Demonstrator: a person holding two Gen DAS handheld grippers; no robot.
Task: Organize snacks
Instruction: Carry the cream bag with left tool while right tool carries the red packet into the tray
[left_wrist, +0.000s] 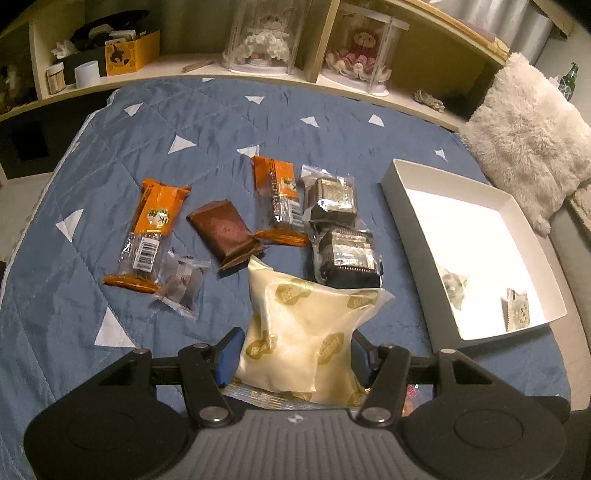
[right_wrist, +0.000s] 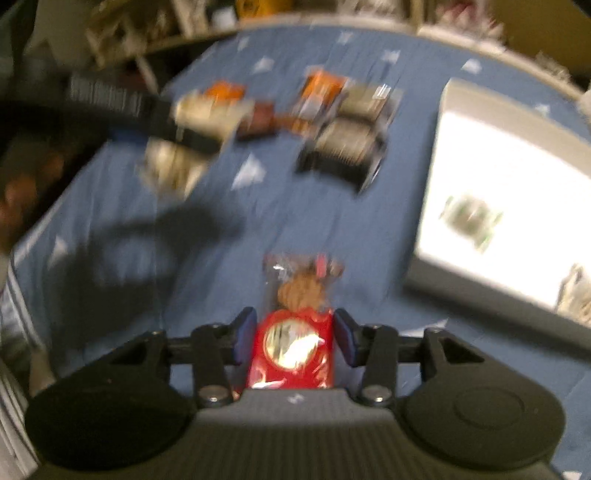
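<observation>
We are pinching the cream packet (left_wrist: 310, 332) in the left gripper (left_wrist: 295, 349) over the bed (left_wrist: 74, 258); it is soft and could sag free before reaching the white box (left_wrist: 406, 206) at right. Its gold logos are unreadable. Our right gripper (right_wrist: 293, 341) is clamping a red packet (right_wrist: 291, 350), whose label is blurred.

No text can be read with confidence; the left orange snack packet (left_wrist: 149, 238) bears a white barcode label and a round green-and-white emblem with a character too small to make out; the cream packet (left_wrist: 306, 325) carries repeated gold logos, illegible; the brown packet (left_wrist: 225, 232) has a faint round seal; the red packet (right_wrist: 293, 350) shows only a blurred silver disc.
</observation>
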